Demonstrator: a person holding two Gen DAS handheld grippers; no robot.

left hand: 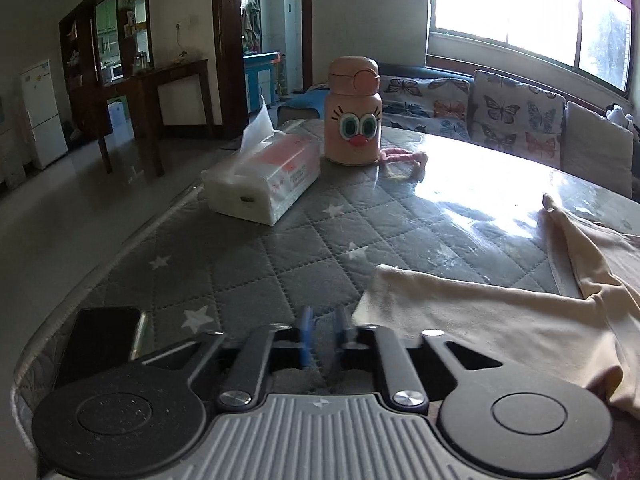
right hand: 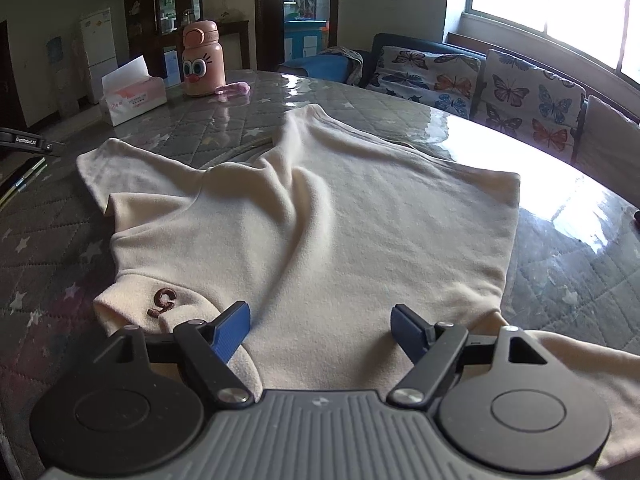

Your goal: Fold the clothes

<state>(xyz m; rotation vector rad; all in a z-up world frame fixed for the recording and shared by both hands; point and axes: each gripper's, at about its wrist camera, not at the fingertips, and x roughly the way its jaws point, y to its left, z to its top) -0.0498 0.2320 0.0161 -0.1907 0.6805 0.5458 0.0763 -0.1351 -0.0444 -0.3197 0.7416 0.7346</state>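
Cream fleece top (right hand: 320, 220) lies spread on the quilted table (right hand: 48, 248); soft, light and limp, it likely wants pinching at an edge; right gripper (right hand: 320, 330) hovers over it, spread wide; left gripper (left hand: 324, 330) clenched, holding nothing.

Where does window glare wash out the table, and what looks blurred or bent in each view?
Left wrist view: glare whitens the glossy grey quilted table cover beyond the cream garment; the left tool fingertips look soft.
Right wrist view: glare streaks the far right table edge; the butterfly-print sofa curves from fisheye distortion.
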